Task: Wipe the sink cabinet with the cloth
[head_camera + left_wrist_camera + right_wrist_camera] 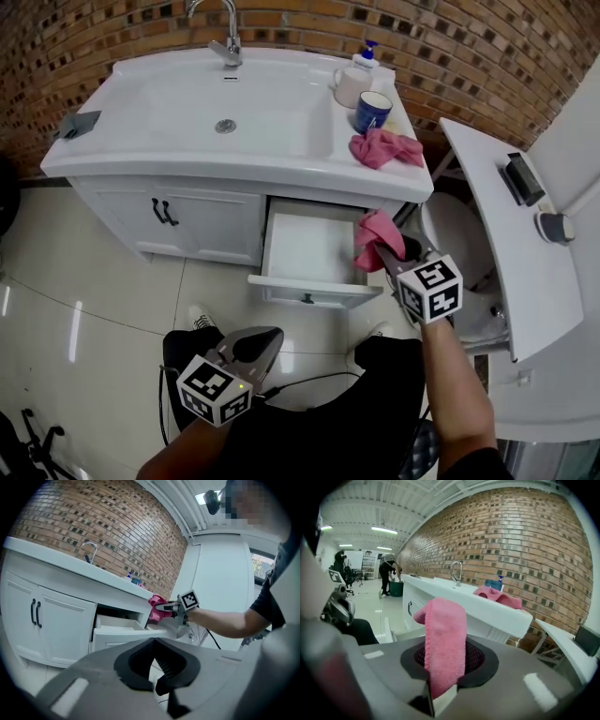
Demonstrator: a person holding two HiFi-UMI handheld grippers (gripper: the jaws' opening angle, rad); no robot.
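The pink terry cloth (376,229) is gripped in the right tongs (381,249), which are closed on its lower end. From there it stands out past the tips as a long folded strip, and its free end bends over to the left in the right gripper view. Its long axis follows the line of the tongs and points at the white sink cabinet (206,221). The cloth is just beside the right edge of the open white drawer (302,251), under the overhanging edge of the white counter (187,164); I cannot tell if it touches the cabinet. The cabinet front with its two doors lies to the left of the cloth, so I judge that wiping it needs a sideways sweep in that direction. The left tongs (251,345) are closed with nothing in them. They hang low near the person's lap, well apart from the cabinet, so the right hand is clearly nearer. The cloth looks soft, dry and fluffy. A second crumpled pink cloth (385,148) lies on the counter beside a blue mug (372,111).
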